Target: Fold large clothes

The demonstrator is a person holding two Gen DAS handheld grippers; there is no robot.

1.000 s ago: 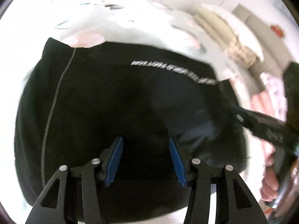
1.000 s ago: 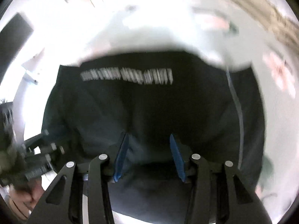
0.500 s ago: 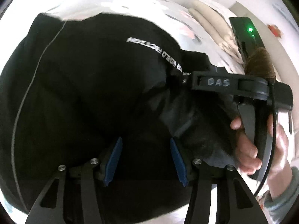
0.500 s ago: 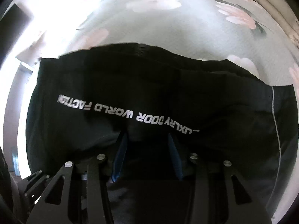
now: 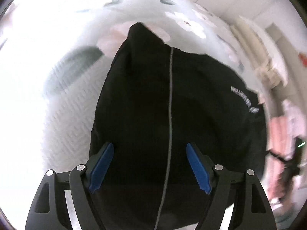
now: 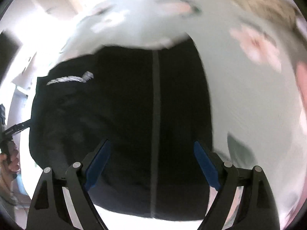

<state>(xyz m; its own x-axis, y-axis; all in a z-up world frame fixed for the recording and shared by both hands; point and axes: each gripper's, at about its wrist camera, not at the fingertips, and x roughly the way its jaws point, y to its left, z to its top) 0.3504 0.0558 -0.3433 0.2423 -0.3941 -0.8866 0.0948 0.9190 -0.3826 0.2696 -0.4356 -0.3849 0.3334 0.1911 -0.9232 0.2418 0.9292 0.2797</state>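
Observation:
A black garment (image 5: 145,111) with a thin grey stripe and white lettering lies folded on a pale floral bed sheet (image 5: 182,19). It also fills the right wrist view (image 6: 124,115), stripe running up the middle. My left gripper (image 5: 149,164) is open over the garment's near part, blue pads wide apart, holding nothing. My right gripper (image 6: 151,164) is open over the garment's near edge, also empty. The right gripper shows small and blurred at the right edge of the left wrist view (image 5: 287,159).
The floral sheet (image 6: 249,95) spreads around the garment on all sides. A cream folded blanket (image 5: 259,44) and white cupboards lie at the far right of the left wrist view. A hand on the left gripper's handle (image 6: 7,149) shows at the left edge.
Both grippers have opened wider and let go of the garment. They have swung apart to opposite ends of the garment, and the views are motion-blurred.

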